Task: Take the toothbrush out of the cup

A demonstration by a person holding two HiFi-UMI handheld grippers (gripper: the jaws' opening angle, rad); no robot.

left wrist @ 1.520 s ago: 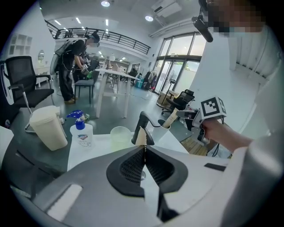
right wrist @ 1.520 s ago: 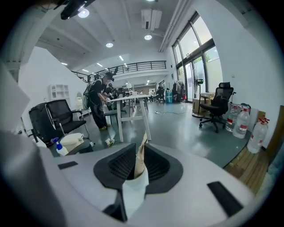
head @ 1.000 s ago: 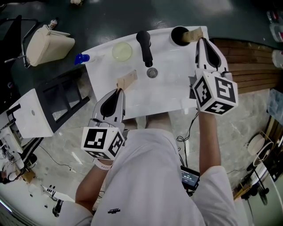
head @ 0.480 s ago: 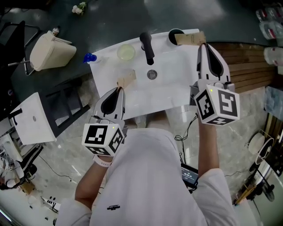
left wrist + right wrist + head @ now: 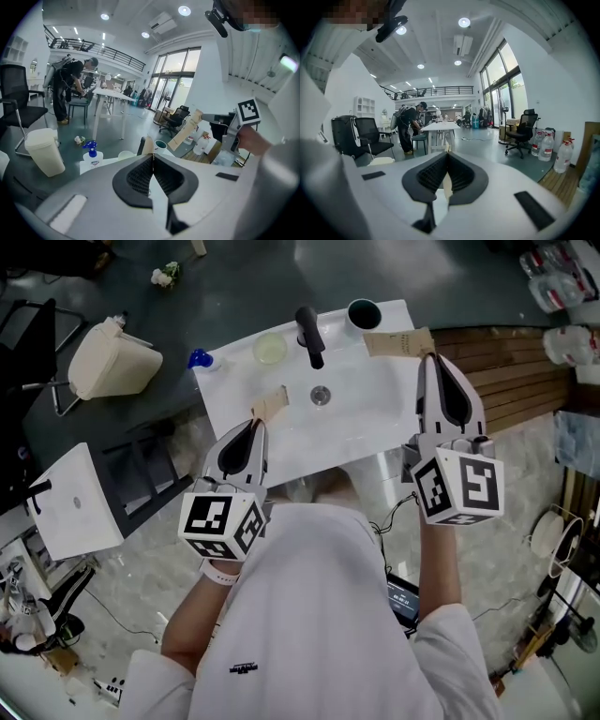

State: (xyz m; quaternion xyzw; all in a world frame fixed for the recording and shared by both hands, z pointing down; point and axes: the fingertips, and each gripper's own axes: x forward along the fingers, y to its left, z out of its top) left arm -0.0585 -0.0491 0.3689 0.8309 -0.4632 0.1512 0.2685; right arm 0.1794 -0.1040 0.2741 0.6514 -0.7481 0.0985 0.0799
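Note:
A dark cup (image 5: pixel 364 313) stands at the back right corner of the white sink (image 5: pixel 366 418). My right gripper (image 5: pixel 427 354) is shut on a toothbrush in a long kraft-paper sleeve (image 5: pixel 398 342), held level just in front of the cup and clear of it. The left gripper view shows the same sleeve (image 5: pixel 187 131) slanting above the cup (image 5: pixel 161 145). In the right gripper view only a thin tan strip (image 5: pixel 447 183) shows between the shut jaws of the right gripper (image 5: pixel 447 152). My left gripper (image 5: pixel 255 424) is shut on a second, short tan paper packet (image 5: pixel 270 407) over the sink's left side.
A black faucet (image 5: pixel 309 334) and drain (image 5: pixel 321 396) sit mid-sink, a pale round dish (image 5: pixel 270 349) at the back left. A blue pump bottle (image 5: pixel 199 359) and beige bin (image 5: pixel 112 362) stand left. Wooden slats (image 5: pixel 506 371) lie to the right.
The right gripper has risen and drawn the paper-sleeved toothbrush out of the cup toward me. The left gripper has lifted a little with its packet.

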